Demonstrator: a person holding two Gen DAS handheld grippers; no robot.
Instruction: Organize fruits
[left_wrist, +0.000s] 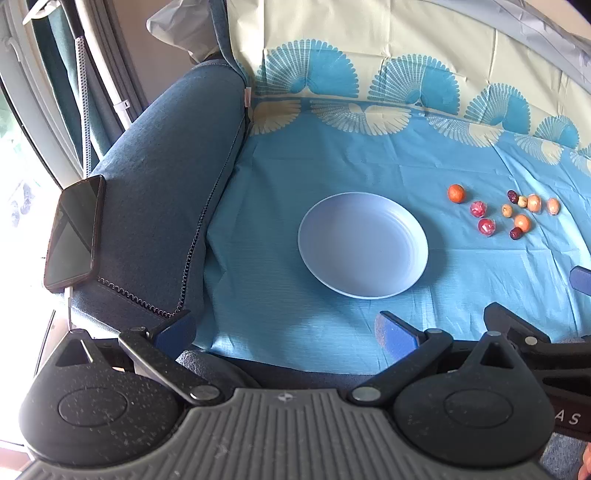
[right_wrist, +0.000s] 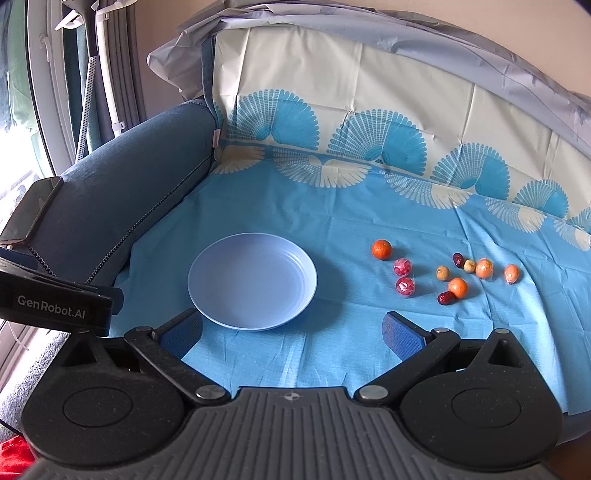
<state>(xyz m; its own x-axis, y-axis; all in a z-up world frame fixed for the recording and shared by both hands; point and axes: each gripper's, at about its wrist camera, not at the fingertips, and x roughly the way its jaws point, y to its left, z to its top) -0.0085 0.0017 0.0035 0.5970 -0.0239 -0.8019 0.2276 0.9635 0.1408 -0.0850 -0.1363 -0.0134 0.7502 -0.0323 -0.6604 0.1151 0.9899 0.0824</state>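
We have both grippers spread wide and empty: left gripper (left_wrist: 284, 330), right gripper (right_wrist: 293, 330). Plate (right_wrist: 252, 282) sits just ahead of the right jaws, slightly left of their gap. Fruits (right_wrist: 448, 273) (loose cluster on the cloth) lie ahead-right, well outside either gap.

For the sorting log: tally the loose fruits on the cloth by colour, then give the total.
Orange: 4, first one
Pink-red, wrapped: 2, first one
Dark red: 2, first one
Pale yellow-tan: 2, first one
Total: 10, all on the cloth; none on the plate.
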